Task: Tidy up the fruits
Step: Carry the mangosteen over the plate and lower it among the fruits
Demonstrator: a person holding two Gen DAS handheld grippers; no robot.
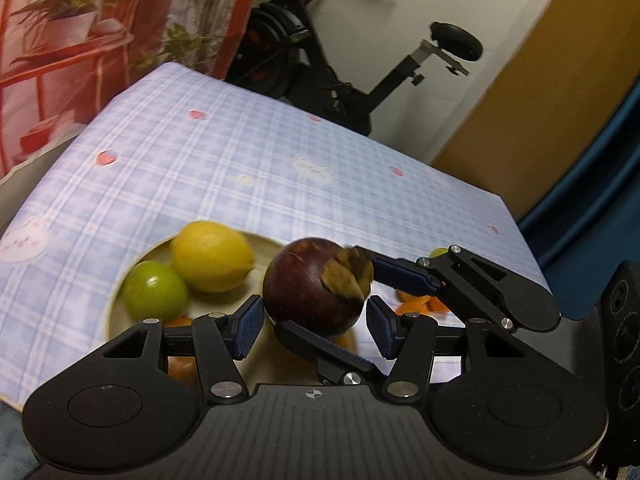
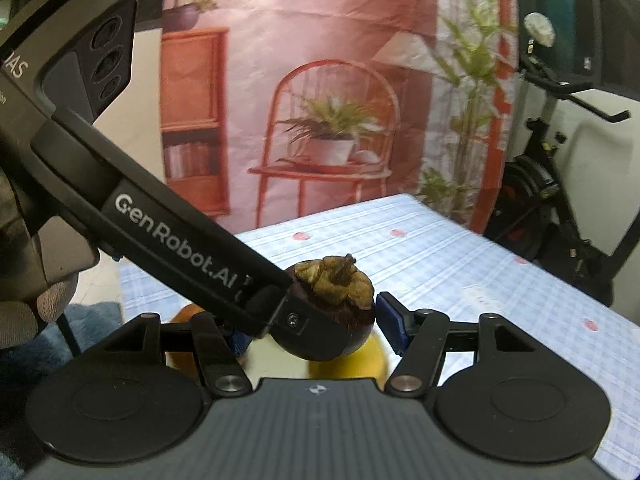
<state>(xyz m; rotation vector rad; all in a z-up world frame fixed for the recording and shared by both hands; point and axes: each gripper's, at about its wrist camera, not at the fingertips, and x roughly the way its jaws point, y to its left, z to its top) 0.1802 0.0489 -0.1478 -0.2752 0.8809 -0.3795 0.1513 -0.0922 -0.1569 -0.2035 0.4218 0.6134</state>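
A dark purple mangosteen (image 1: 308, 284) with a brown calyx hangs above a beige plate (image 1: 116, 300). My left gripper (image 1: 314, 309) is shut on its two sides. My right gripper (image 1: 328, 298) reaches in from the right and is shut on it from calyx to underside. In the right wrist view the mangosteen (image 2: 352, 308) sits between the right gripper's (image 2: 312, 320) pads, with the left gripper's finger (image 2: 192, 248) lying across it and hiding the left pad. A lemon (image 1: 212, 256) and a lime (image 1: 154, 296) lie on the plate.
The table wears a blue checked cloth (image 1: 240, 152). Orange fruits (image 1: 420, 304) lie on it right of the plate, and another orange fruit (image 1: 180, 322) sits on the plate. A gloved hand (image 2: 40, 308) holds the left gripper. An exercise bike (image 1: 340, 60) stands behind the table.
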